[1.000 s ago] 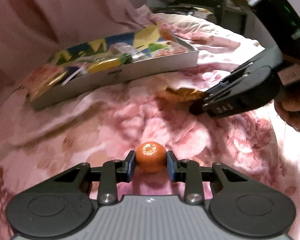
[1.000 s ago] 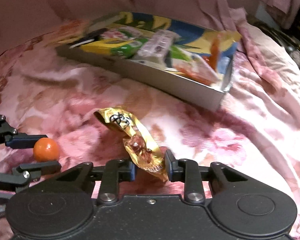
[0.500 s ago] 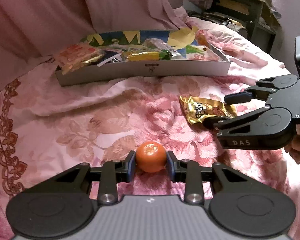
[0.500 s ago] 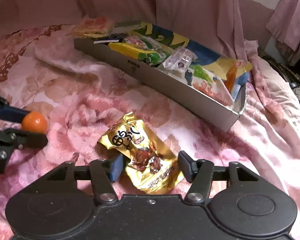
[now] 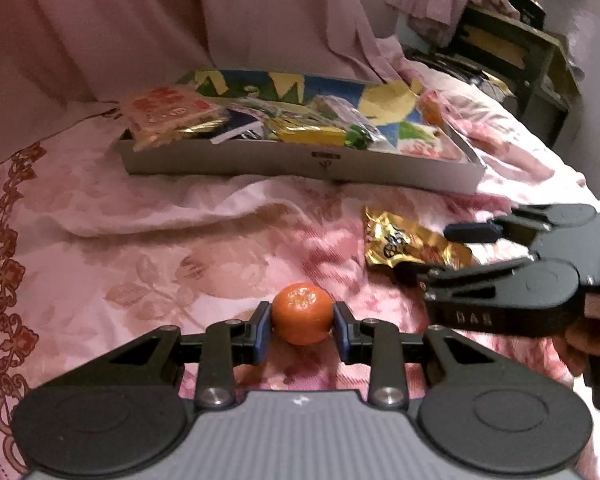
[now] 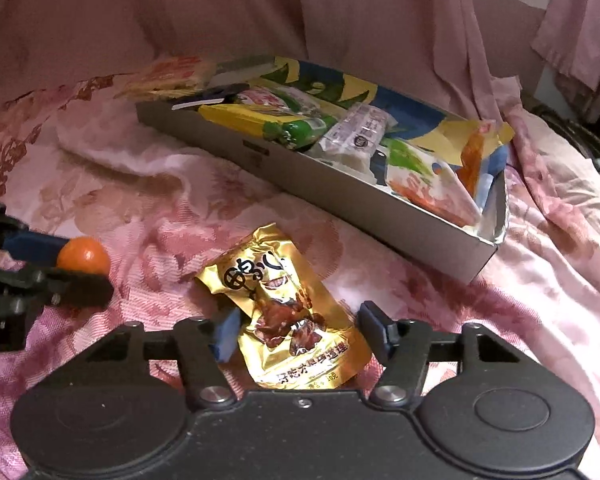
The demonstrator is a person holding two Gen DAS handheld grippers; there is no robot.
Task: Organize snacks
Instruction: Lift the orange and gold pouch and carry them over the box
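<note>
I read "DAS" on the side of my right gripper (image 5: 436, 254); the gold snack packet (image 6: 288, 316) carries Chinese print I can't make out. It lies flat on the floral bedspread (image 5: 140, 248) between that gripper's spread fingers, released. My left gripper (image 5: 302, 326) is clenched on the small orange (image 5: 302, 312), level, short of the grey snack box (image 5: 300, 166)

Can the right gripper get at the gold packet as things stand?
Probably yes. The right gripper is open with the gold packet lying flat on the bedspread between its fingers, nothing on top. The left gripper, shut on the orange, is off to the side.
</note>
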